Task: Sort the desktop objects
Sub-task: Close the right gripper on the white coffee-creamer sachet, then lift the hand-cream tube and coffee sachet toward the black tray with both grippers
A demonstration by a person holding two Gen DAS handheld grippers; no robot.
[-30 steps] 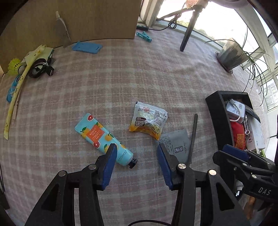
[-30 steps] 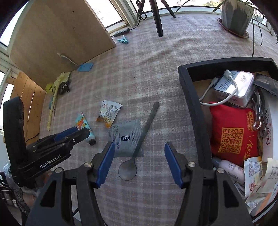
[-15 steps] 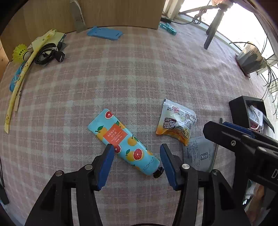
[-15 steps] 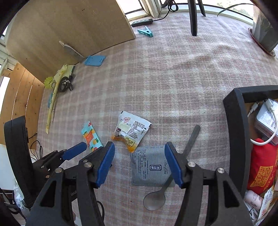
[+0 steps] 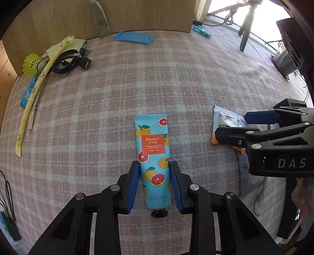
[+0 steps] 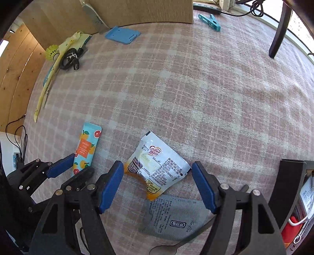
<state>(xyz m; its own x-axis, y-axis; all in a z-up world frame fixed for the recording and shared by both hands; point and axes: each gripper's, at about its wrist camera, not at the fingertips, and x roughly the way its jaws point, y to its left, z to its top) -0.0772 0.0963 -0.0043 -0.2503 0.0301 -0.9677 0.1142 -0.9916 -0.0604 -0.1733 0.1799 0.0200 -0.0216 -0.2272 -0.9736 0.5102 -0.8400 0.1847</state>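
**Left gripper clamps the hand cream tube; right gripper spreads over the creamer sachet**

The left gripper (image 5: pixel 155 184) points steeply down at the pink-and-white checked tablecloth (image 5: pixel 176 78). Its jaws have just been closing, and the 2 blue pads (image 5: pixel 133 186) now press against both sides of the turquoise plastic hand cream tube printed with oranges and grapefruit (image 5: pixel 153 157). The tube lies flat near the middle of the tablecloth, its black cap toward the gripper and its crimped end pointing at the far edge.

The right gripper (image 6: pixel 157 184) hangs just beside it, jaws just widened and standing released, 1 on either side of the white-and-orange coffee creamer sachet (image 6: pixel 157 166) without touching it. That sachet overlaps the upper edge of a flat grey foil packet (image 6: pixel 176 217), and a grey metal spoon (image 6: pixel 164 249) lies across the packet's lower corner.

Along the far left edge sit a yellow shuttlecock (image 5: pixel 32 63), a coiled black cable (image 5: pixel 68 60) and a long yellow tea stick sachet (image 5: pixel 33 98). A blue plastic card holder (image 5: pixel 133 38) and a teal clothes peg (image 5: pixel 201 31) lie at the far edge, against a wooden board (image 5: pixel 137 13).
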